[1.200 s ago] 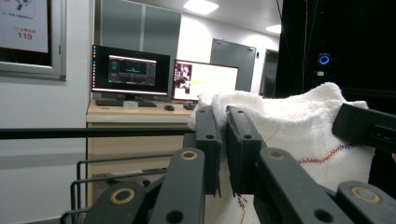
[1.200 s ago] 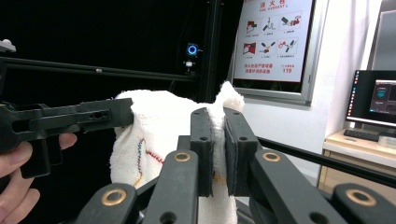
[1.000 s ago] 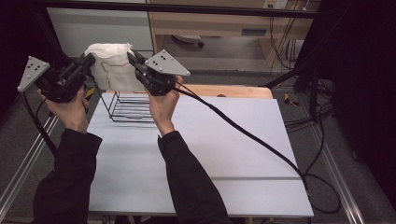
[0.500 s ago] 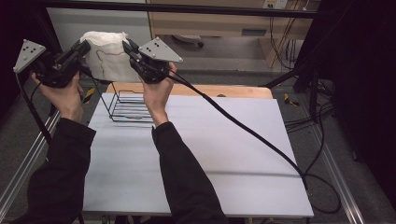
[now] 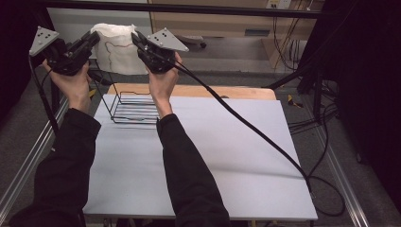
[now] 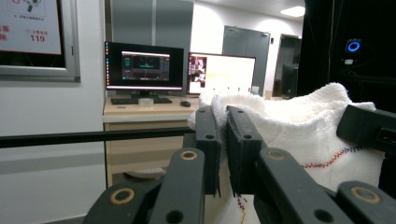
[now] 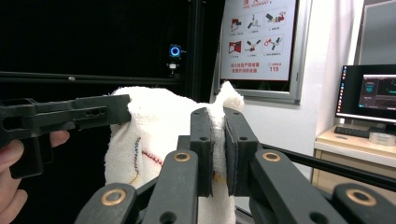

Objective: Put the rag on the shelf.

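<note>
I'm holding the white towel [image 5: 116, 47] stretched between both tongs, left tongs [image 6: 223, 140] and right tongs [image 7: 216, 149] each clamped on an upper edge, above the wire basket [image 5: 135, 108]. Risk: thin grips slipping, towel dropping.

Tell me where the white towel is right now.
In the high view the white towel hangs in the air at upper left, stretched between the left gripper and the right gripper, above and beyond the black wire rack on the table.
</note>
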{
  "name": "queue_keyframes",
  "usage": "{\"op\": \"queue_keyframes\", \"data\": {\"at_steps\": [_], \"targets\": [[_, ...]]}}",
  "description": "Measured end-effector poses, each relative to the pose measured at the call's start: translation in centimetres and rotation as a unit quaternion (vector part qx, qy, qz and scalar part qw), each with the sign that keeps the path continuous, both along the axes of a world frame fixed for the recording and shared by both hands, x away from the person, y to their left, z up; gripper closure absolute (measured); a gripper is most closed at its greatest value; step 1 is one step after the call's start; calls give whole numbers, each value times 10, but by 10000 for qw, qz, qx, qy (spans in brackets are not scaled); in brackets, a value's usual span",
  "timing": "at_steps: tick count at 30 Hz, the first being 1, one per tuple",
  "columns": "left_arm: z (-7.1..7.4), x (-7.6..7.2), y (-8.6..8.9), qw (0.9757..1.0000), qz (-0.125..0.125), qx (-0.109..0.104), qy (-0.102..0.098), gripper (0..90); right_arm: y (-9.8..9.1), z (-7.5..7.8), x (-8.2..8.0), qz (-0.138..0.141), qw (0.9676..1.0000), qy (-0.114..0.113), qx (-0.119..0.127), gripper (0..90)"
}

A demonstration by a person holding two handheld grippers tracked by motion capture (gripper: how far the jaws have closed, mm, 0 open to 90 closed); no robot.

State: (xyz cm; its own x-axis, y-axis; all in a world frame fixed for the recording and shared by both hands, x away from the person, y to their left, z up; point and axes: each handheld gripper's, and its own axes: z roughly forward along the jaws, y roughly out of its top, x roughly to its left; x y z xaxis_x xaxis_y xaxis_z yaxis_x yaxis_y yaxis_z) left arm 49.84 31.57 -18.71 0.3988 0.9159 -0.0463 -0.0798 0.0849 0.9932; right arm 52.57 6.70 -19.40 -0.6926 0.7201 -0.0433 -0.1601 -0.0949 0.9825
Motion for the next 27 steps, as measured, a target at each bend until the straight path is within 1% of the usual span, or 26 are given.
{"op": "queue_keyframes", "data": {"at_steps": [3, 5, 7, 9, 12, 16, 18, 22, 25, 27], "targets": [[-2, 6, 0, 10000, 12, -38, 13, 837, 1, 2, 6, 24, 10000, 17, -11, 839], [-2, 10, 1, 10000, 21, -74, 62, 837, 3, 5, 8, 28, 10000, -35, -65, 839], [-1, 13, 3, 9999, 24, -111, 64, 837, 5, 6, 10, 13, 10000, -41, -62, 838], [-1, 14, 5, 9999, 30, -109, 66, 837, 7, 6, 14, 22, 10000, 65, -24, 838], [-2, 19, 8, 9999, 58, -74, 133, 836, 9, 5, 19, 34, 9999, 138, -13, 839], [-4, 24, 12, 9996, 88, -165, 192, 837, 14, 4, 24, 63, 9998, 152, -73, 839], [-4, 26, 13, 9995, 92, -213, 201, 836, 16, 4, 26, 90, 9997, 216, -14, 838], [-7, 30, 14, 9996, 110, -172, 191, 837, 16, 3, 32, 65, 9996, 267, -51, 838], [-9, 35, 14, 9994, 87, -151, 289, 837, 17, -1, 36, 32, 9993, 352, -122, 839], [-11, 36, 14, 9994, 98, -20, 336, 837, 18, -3, 37, 33, 9992, 354, -166, 838]]}}
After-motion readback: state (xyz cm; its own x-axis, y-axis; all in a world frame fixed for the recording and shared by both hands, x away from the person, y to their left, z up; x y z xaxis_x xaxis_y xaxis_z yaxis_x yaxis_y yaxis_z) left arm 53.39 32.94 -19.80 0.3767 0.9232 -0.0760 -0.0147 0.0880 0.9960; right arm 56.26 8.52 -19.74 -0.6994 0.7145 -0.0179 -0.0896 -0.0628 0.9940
